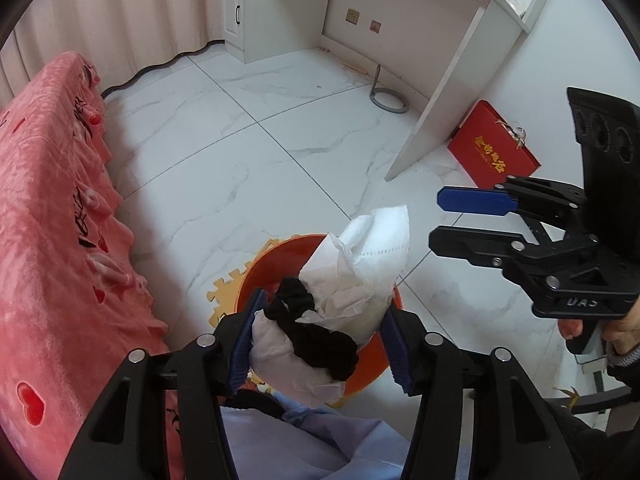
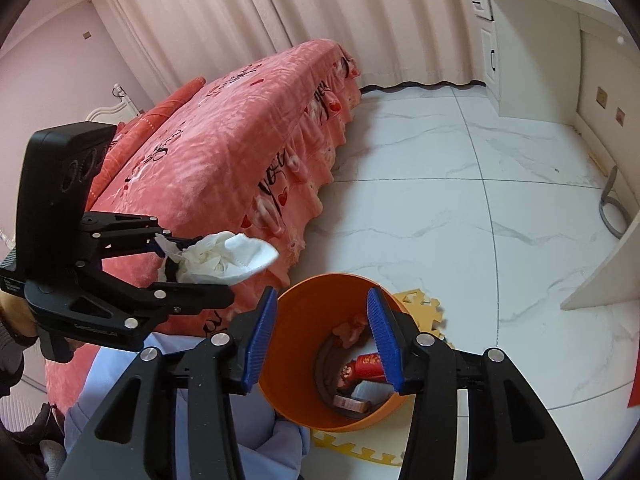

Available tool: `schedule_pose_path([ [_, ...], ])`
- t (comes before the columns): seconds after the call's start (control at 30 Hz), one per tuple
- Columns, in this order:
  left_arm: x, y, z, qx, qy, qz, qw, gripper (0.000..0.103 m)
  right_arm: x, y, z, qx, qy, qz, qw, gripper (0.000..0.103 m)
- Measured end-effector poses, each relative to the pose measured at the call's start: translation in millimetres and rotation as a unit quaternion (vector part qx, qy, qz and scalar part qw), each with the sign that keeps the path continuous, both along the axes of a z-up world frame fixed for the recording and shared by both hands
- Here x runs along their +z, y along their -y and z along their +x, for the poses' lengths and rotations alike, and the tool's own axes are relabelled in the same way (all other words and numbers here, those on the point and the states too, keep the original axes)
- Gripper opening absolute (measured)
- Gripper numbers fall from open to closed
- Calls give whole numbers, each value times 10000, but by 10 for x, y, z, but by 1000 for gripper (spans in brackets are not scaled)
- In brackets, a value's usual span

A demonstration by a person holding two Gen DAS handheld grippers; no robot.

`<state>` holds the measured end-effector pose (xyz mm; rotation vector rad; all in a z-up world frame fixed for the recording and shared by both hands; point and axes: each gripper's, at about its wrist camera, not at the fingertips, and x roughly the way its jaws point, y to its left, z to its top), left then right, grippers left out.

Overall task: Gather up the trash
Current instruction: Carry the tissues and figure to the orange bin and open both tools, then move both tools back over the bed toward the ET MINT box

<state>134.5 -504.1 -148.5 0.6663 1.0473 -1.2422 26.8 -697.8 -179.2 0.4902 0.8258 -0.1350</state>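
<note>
Left gripper point(image 1: 320, 338): ribbed blue pads clamped on crumpled white tissue point(image 1: 360, 272) wrapped with black cloth point(image 1: 316, 332), above the bin.
Right gripper point(image 2: 324, 340): spread wide, holding nothing.
Bin point(image 2: 296, 360): smooth round orange plastic, at 6 o'clock, wrappers inside.
Bed point(image 2: 208, 128): plush coral cover.

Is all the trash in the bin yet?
Not yet. Some trash already lies in the orange bin. The left gripper is holding a wad of tissue with something black over the bin, not dropped. The right gripper is open with nothing in it. Dropping the wad is left.
</note>
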Motion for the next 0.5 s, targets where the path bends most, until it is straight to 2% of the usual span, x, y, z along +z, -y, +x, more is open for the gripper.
schedule_pose_path([
  [0.03, -2, 6, 2, 25, 28, -3, 10000, 67, -1, -2, -6, -7, -1, 9, 10000, 48],
  [0.43, 31, -103, -9, 28, 44, -10, 10000, 67, 101, -163, 38, 159, 64, 34, 9998, 48],
  [0.5, 54, -170, 8, 92, 90, 7, 9999, 71, 152, -231, 59, 239, 93, 7, 9997, 48],
])
